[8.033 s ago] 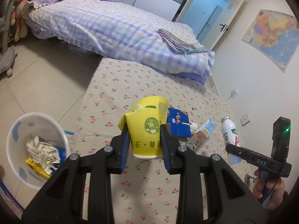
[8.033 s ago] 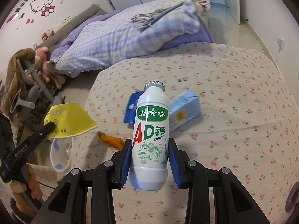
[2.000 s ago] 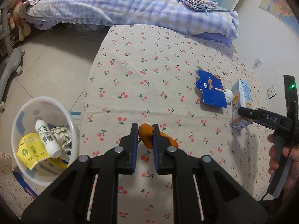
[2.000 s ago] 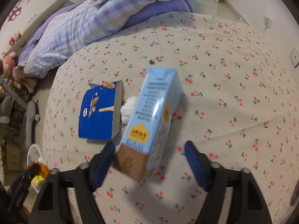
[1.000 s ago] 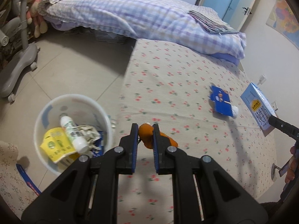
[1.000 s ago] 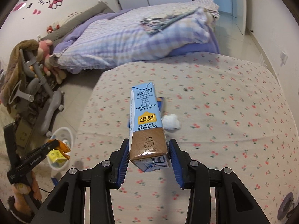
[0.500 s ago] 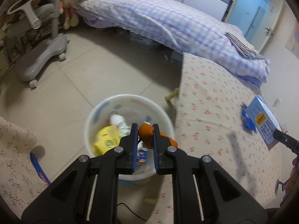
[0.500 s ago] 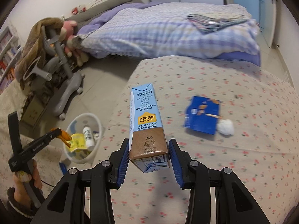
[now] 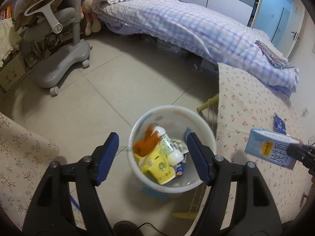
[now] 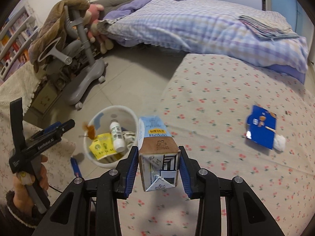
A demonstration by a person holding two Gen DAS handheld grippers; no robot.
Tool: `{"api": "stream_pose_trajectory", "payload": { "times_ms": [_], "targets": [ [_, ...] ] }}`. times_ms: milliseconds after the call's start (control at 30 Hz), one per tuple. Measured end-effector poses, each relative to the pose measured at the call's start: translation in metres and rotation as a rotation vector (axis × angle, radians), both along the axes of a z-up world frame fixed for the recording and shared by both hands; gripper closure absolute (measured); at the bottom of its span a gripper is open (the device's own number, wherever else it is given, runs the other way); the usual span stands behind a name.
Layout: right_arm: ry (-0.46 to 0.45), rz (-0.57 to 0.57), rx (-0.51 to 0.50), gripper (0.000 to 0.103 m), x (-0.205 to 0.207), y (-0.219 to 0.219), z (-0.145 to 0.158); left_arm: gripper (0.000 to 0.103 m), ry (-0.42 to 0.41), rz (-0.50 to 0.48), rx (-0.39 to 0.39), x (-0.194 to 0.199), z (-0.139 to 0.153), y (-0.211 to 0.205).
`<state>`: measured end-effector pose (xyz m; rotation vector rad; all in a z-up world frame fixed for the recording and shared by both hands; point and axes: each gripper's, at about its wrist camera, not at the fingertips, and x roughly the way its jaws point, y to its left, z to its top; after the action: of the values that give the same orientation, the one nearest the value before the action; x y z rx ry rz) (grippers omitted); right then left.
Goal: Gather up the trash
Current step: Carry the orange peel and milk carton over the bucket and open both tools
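Observation:
My left gripper (image 9: 151, 153) is open above the white trash bin (image 9: 171, 111) on the floor. An orange peel (image 9: 146, 143) is blurred in mid-air just over the bin's contents: a yellow cup (image 9: 157, 166) and a white bottle (image 9: 170, 147). My right gripper (image 10: 159, 163) is shut on a light blue milk carton (image 10: 155, 143), held above the cherry-print table edge near the bin (image 10: 92, 157). The carton also shows in the left wrist view (image 9: 269, 151). A blue packet (image 10: 260, 128) and a white wad (image 10: 280, 142) lie on the table.
The cherry-print table (image 10: 226, 90) stands right of the bin. A grey chair base (image 9: 61, 66) stands on the tiled floor at left. A bed with a checked quilt (image 9: 187, 25) is behind. A floral cloth surface (image 9: 17, 157) lies at left.
My left gripper has opened and let go of the orange peel, which drops toward the bin. My right gripper has carried the milk carton closer to the bin.

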<state>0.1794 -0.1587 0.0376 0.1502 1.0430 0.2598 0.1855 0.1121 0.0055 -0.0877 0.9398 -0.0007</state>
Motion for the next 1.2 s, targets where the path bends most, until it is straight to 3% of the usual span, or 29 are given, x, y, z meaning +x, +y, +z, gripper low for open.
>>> {"api": "stream_pose_trajectory", "payload": {
  "times_ms": [100, 300, 733, 767, 800, 867, 1200],
  "targets": [
    [0.0, 0.019, 0.003, 0.064, 0.006, 0.016, -0.003, 0.026, 0.025, 0.026, 0.028, -0.001, -0.004, 0.008],
    [0.003, 0.057, 0.014, 0.064, 0.022, 0.052, -0.011, 0.025, 0.061, 0.054, 0.004, -0.005, -0.008, 0.019],
    [-0.042, 0.062, 0.056, 0.063, 0.049, 0.091, -0.025, 0.025, 0.048, 0.072, 0.007, -0.008, -0.002, 0.026],
    [-0.049, 0.056, 0.067, 0.061, 0.052, 0.092, -0.027, 0.025, 0.047, 0.072, 0.011, -0.008, -0.001, 0.026],
    [-0.05, 0.053, 0.071, 0.048, 0.054, 0.091, -0.029, 0.025, 0.046, 0.071, 0.014, -0.008, -0.001, 0.026],
    [-0.049, 0.033, 0.077, 0.035, 0.056, 0.089, -0.03, 0.024, 0.044, 0.073, 0.016, -0.008, -0.001, 0.026],
    [-0.046, -0.004, 0.087, 0.035, 0.052, 0.064, -0.023, 0.021, 0.044, 0.064, 0.021, -0.01, 0.0, 0.023]
  ]
}}
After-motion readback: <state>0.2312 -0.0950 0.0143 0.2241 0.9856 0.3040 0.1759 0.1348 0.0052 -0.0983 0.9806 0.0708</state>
